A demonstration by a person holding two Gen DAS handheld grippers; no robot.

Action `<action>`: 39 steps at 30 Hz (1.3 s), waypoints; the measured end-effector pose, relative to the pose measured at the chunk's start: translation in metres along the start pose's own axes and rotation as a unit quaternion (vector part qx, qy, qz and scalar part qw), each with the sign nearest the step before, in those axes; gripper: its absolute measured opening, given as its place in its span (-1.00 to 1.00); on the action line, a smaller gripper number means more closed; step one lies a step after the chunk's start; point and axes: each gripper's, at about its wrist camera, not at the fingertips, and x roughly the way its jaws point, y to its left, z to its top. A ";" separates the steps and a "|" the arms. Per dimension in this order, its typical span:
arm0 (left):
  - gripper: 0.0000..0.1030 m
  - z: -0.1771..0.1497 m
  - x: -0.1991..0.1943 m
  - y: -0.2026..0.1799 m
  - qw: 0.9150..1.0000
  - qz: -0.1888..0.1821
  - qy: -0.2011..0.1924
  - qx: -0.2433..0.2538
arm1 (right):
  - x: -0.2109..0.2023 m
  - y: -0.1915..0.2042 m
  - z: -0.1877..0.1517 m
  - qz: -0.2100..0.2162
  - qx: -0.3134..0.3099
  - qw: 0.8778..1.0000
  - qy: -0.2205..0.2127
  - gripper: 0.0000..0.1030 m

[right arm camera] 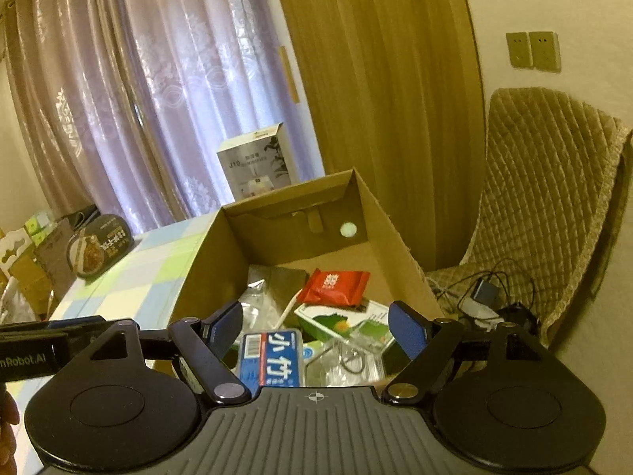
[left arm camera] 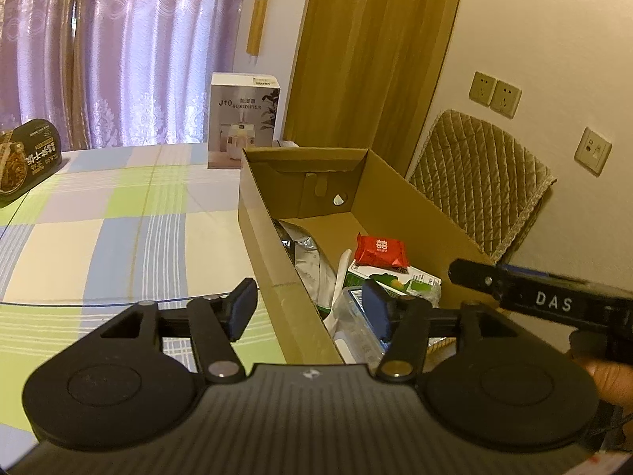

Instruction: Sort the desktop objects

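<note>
A: Report the state of both grippers.

B: The left gripper (left arm camera: 308, 308) has its fingers spread wide with nothing between them; they straddle the near left wall of the open brown cardboard box (left arm camera: 259, 213). The right gripper (right arm camera: 316, 330) is also wide open and empty, held above the box (right arm camera: 205, 261) contents.

A: Where are the sorted objects?

B: Inside the box: a red foil snack packet (right arm camera: 334, 287), a green-and-white carton (right arm camera: 344, 324), a blue-and-white pack with Chinese lettering (right arm camera: 273, 356), a silver foil pouch (left arm camera: 306, 253) and a white plastic spoon (left arm camera: 340, 277).

A: What stands on the desk?

B: The desk (left arm camera: 99, 229), covered in a checked cloth, carries a white humidifier carton (left arm camera: 243, 120) behind the box and a dark oval instant-meal tub (left arm camera: 27, 158) at far left, well apart from the box.
</note>
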 end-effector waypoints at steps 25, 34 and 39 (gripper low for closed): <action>0.97 -0.024 -0.073 -0.006 0.998 0.043 -0.042 -0.018 | -0.087 0.011 -0.016 -0.003 0.002 1.000 0.019 0.96; 0.97 -0.028 -0.093 -0.010 0.998 0.044 -0.020 -0.033 | -0.107 0.011 -0.015 0.001 0.016 0.999 0.028 0.96; 0.97 -0.029 -0.102 -0.016 0.998 0.053 -0.015 -0.038 | -0.115 0.014 -0.014 0.004 0.011 0.999 0.032 0.96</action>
